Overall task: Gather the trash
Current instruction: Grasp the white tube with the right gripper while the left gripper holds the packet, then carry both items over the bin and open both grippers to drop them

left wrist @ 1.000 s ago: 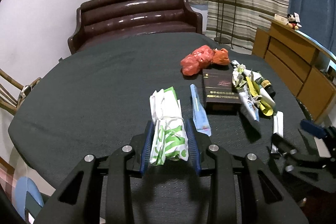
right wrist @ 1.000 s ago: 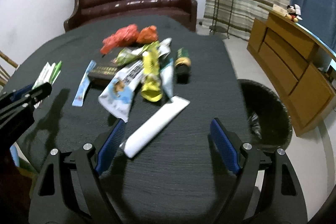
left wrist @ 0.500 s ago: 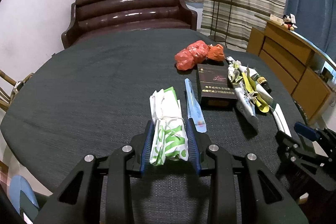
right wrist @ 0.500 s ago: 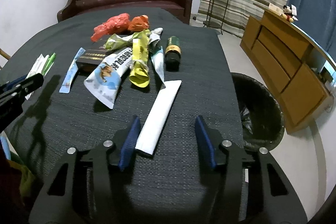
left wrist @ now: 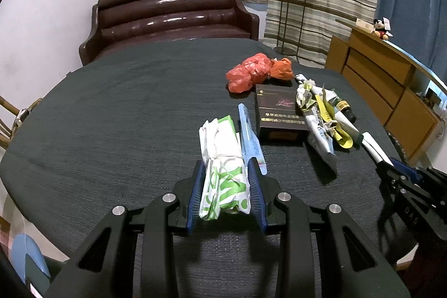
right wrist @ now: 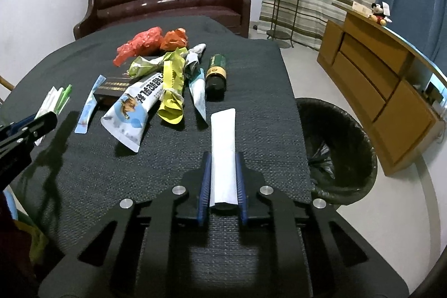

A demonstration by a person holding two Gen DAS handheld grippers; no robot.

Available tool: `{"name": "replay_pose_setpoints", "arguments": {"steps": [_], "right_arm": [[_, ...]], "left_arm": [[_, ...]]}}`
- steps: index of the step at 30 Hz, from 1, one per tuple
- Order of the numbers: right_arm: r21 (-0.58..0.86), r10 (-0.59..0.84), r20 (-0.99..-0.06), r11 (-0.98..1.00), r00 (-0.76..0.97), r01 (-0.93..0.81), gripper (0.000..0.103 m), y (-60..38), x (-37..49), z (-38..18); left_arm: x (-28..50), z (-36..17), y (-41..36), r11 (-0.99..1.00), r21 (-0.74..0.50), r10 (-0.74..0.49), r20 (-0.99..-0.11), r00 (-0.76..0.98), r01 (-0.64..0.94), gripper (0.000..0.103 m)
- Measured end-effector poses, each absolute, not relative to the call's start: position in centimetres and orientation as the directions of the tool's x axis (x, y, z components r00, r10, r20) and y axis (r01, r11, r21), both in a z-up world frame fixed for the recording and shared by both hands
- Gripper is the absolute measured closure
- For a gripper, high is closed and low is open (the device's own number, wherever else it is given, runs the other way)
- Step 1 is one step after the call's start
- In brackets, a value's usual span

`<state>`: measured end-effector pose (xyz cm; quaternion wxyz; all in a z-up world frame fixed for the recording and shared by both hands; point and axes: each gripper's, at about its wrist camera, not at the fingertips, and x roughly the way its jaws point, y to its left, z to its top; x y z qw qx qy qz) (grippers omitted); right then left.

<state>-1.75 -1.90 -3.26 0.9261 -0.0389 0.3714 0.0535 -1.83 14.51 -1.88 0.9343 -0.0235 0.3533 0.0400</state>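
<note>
Two pieces are gripped: my left claw (left wrist: 225,193) clamps the green-and-white wrapper (left wrist: 223,172) and my right claw (right wrist: 222,183) pinches the white tube (right wrist: 223,155), both near the counter's (right wrist: 251,80) front edge. Remaining litter, centre-counter, awaits the bin (right wrist: 339,147) off its right edge.

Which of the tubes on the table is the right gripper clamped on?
The plain white tube, unprinted and lying apart nearest the bin; the right gripper has shut on its lower end.

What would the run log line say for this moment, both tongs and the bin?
left tongs: shut on green-white packet | right tongs: shut on white tube | bin: beside table, right | stage: both grasped
</note>
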Motion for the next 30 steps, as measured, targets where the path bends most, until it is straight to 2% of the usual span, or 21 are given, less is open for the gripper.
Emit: {"name": "replay_pose_setpoints", "arguments": {"steps": [13,22,30], "right_arm": [[-0.001,0.068,-0.631,0.996,0.773,-0.088,0.087,-5.3,-1.5,-0.7],[0.002,0.001,-0.605,1.0,0.796,0.001,0.087,-11.9,0.3,0.6],[0.029,-0.033,-0.606,0.998,0.795,0.064,0.087,-17.0,1.7,-0.1]], "left_arm": [[-2.0,0.8,12.0,0.999,-0.03,0.008,-0.6,0.8,-0.033,0.07],[0.4,2.4,5.6,0.994,-0.021,-0.101,-0.57,0.816,0.108,0.07],[3.3,2.2,-0.2,0.979,-0.017,-0.174,-0.581,0.795,0.202,0.07]]}}
